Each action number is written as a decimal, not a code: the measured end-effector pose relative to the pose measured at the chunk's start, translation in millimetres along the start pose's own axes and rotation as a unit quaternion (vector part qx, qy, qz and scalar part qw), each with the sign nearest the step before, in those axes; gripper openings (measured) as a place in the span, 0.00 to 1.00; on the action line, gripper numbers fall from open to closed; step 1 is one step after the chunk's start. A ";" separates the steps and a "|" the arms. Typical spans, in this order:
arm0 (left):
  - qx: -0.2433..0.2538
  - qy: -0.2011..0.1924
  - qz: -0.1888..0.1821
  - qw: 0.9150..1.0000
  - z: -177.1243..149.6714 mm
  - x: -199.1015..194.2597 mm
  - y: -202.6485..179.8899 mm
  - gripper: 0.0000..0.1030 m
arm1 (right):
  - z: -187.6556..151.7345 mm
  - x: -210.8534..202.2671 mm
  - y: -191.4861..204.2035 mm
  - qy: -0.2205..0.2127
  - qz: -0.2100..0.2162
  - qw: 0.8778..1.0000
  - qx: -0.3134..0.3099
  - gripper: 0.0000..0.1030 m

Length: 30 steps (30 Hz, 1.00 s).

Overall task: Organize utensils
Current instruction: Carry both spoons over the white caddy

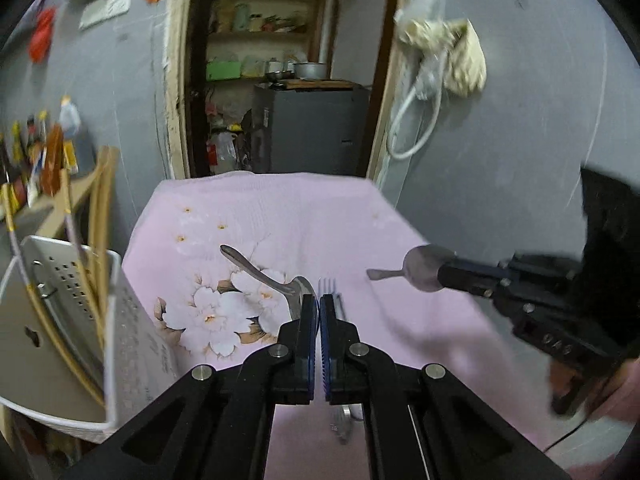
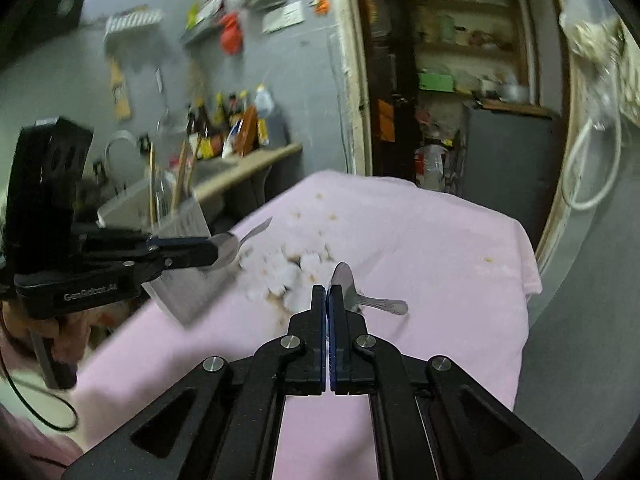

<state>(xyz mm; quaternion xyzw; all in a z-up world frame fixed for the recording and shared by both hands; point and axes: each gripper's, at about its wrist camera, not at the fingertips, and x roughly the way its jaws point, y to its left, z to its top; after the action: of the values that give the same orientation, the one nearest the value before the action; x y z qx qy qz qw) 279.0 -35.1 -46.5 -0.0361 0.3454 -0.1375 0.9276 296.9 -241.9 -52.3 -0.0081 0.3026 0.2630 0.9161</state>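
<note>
Utensils: two spoons, one fork. Left gripper clamps one spoon by the bowl, beside the white holder. Fork lies on pink cloth, apparently untouched. Right gripper clamps second spoon, cloth bare toward right edge.

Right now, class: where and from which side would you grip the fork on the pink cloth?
Take the fork by its handle, coming straight down with fingers across its narrow width. It seems to lie flat on the pink cloth, tines pointing away, so only its thin sides offer a pinch. The left hand-held gripper, shut on a spoon, hides its middle.
</note>
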 end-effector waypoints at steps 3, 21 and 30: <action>-0.035 0.008 -0.028 0.999 15.5 -19.3 9.9 0.03 | 14.6 -11.7 1.7 0.004 0.015 0.999 0.040 0.01; -0.083 -0.037 -0.060 0.994 62.1 -147.6 45.2 0.03 | 101.6 -65.6 103.1 0.009 0.133 0.989 0.069 0.01; -0.191 -0.043 -0.124 0.973 54.4 -185.1 104.0 0.03 | 109.5 -53.4 145.8 0.017 0.195 0.978 0.075 0.01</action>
<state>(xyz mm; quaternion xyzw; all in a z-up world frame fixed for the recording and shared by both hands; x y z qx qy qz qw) 204.4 115.0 94.7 -0.2608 0.3178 -0.1813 0.8934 250.0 -122.7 88.0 0.1155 0.3327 0.4126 0.8401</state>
